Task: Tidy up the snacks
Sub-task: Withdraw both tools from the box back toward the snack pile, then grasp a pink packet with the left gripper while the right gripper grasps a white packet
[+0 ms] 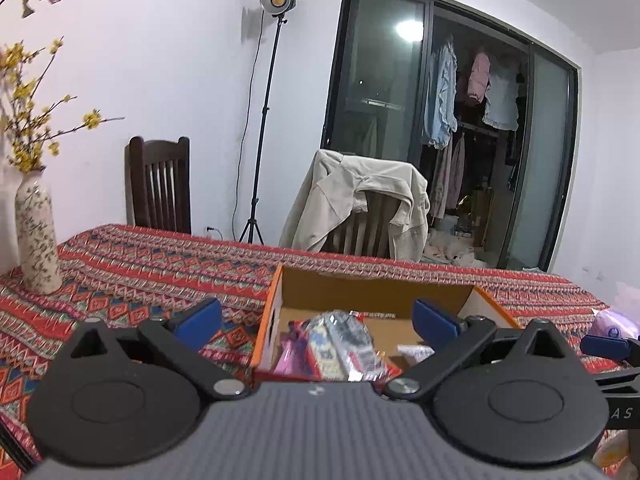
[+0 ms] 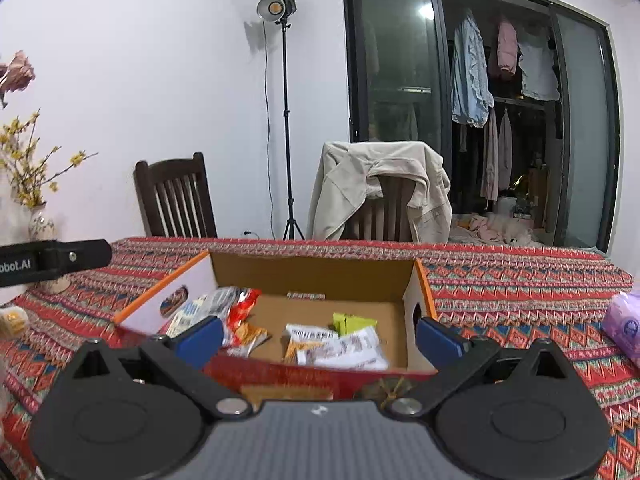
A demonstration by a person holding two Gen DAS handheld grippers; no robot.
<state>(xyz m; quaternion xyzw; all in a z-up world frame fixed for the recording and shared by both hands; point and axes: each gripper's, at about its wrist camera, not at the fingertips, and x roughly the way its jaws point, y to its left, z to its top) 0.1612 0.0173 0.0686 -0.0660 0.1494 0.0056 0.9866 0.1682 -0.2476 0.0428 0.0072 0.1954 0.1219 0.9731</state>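
Observation:
An open cardboard box point(image 1: 372, 292) point(image 2: 312, 272) with orange edges sits on the patterned tablecloth. Inside lie several snack packets: a clear and red packet point(image 1: 344, 344) point(image 2: 240, 312), a white printed packet point(image 2: 344, 350) and a green one point(image 2: 352, 323). My left gripper point(image 1: 316, 320) is open and empty, just above the box's near left side. My right gripper point(image 2: 320, 338) is open and empty, above the box's near edge.
A flowered vase point(image 1: 36, 236) stands at the table's left. A purple tissue pack point(image 2: 624, 328) point(image 1: 616, 326) lies to the right of the box. Two chairs point(image 2: 176, 196), one with a beige jacket point(image 2: 380, 188), stand behind the table. A yellowish snack point(image 2: 12, 320) lies far left.

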